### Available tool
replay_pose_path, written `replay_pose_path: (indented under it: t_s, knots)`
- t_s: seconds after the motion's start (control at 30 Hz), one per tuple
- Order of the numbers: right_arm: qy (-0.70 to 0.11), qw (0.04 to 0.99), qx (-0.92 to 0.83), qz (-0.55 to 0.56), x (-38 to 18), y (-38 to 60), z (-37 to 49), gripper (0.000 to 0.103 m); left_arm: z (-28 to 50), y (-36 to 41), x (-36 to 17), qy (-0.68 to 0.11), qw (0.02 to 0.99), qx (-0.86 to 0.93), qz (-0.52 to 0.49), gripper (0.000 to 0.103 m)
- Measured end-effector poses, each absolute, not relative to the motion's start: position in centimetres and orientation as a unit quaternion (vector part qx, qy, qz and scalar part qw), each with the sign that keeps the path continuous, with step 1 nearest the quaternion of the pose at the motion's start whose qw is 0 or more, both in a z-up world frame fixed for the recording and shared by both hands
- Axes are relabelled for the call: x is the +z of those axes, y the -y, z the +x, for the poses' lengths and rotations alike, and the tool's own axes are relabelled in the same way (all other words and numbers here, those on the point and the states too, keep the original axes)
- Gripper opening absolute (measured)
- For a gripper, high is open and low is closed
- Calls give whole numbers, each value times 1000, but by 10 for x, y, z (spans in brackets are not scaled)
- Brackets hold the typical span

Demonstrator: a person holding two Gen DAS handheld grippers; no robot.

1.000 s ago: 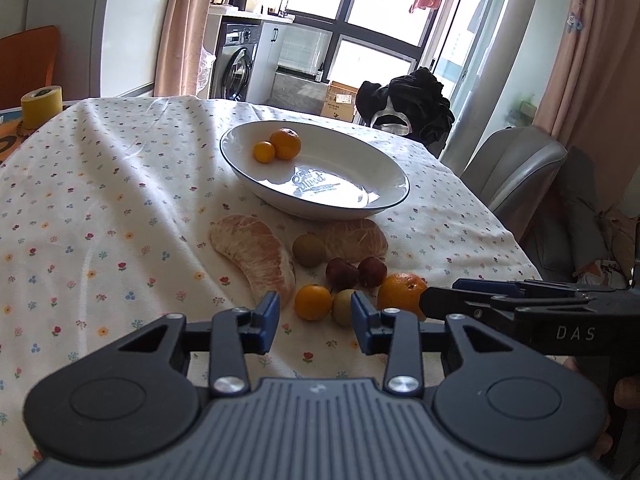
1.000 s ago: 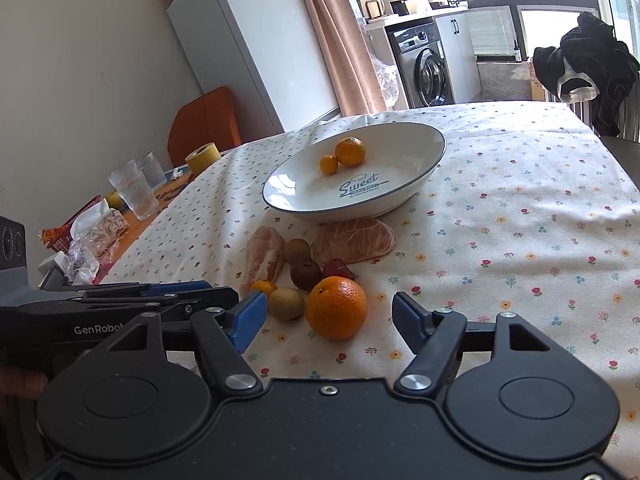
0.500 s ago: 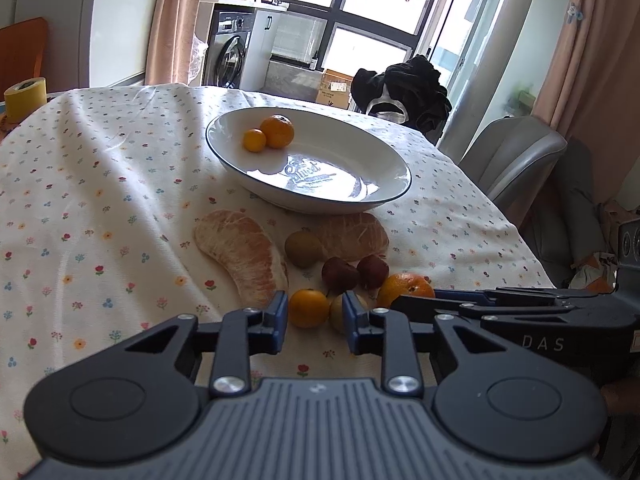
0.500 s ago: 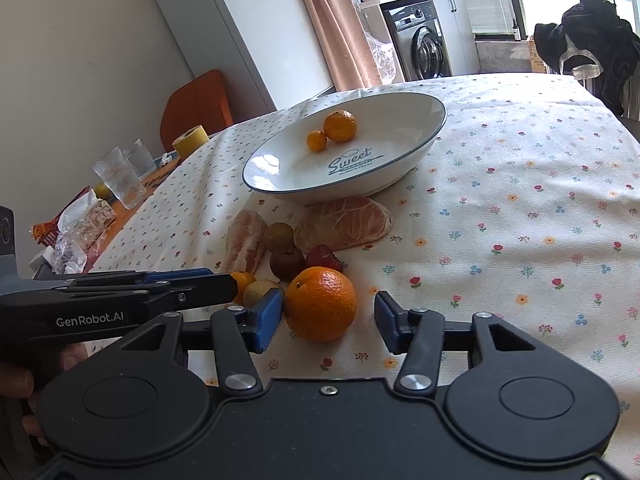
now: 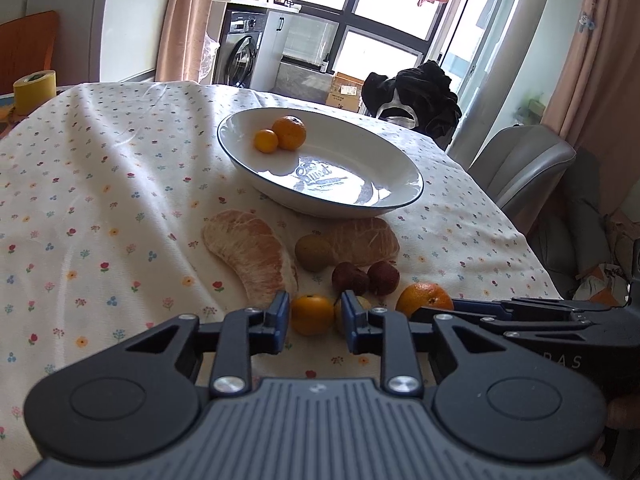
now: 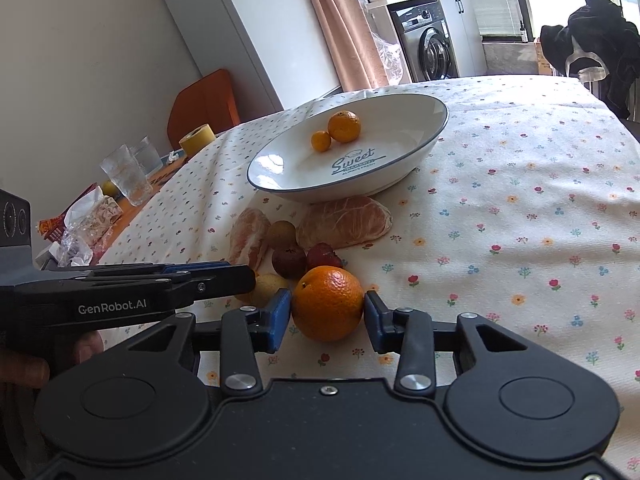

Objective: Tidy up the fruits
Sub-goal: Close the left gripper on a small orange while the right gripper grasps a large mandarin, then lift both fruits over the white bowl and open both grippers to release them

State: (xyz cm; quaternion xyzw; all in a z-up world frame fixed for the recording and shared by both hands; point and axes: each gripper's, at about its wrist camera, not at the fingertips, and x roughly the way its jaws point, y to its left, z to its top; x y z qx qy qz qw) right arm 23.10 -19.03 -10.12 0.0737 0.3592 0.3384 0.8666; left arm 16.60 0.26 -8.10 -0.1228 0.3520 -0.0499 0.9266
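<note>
Two fruits plated, seven left on the bench (image 5: 100,184).
My right claw (image 6: 326,316) pinches the orange (image 6: 327,302); left claw (image 5: 314,317) brackets the small tangerine (image 5: 312,314), contact unclear. Bowl (image 6: 420,148) holds two.

Bowl (image 5: 404,194) frame centre on bench (image 5: 100,208); two citrus (image 5: 289,132) inside, upper left. Peeled segments (image 5: 248,252), small fruits (image 5: 314,252) below bowl; large orange (image 6: 328,302) lowest.

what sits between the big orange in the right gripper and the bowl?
Right wrist view: between orange and bowl lie two dark red fruits, then a peeled pomelo segment against the bowl's base.
</note>
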Motion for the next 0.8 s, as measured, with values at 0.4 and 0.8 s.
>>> replay_pose_path:
  t_s: [0.4, 0.8]
  knots:
    - [-360, 863, 348, 75, -102, 189, 228, 38, 163, 2, -84, -343, 933, -40, -99, 20]
    - [-352, 868, 344, 65, -95, 185, 225, 37, 156, 6, -80, -339, 936, -35, -90, 19]
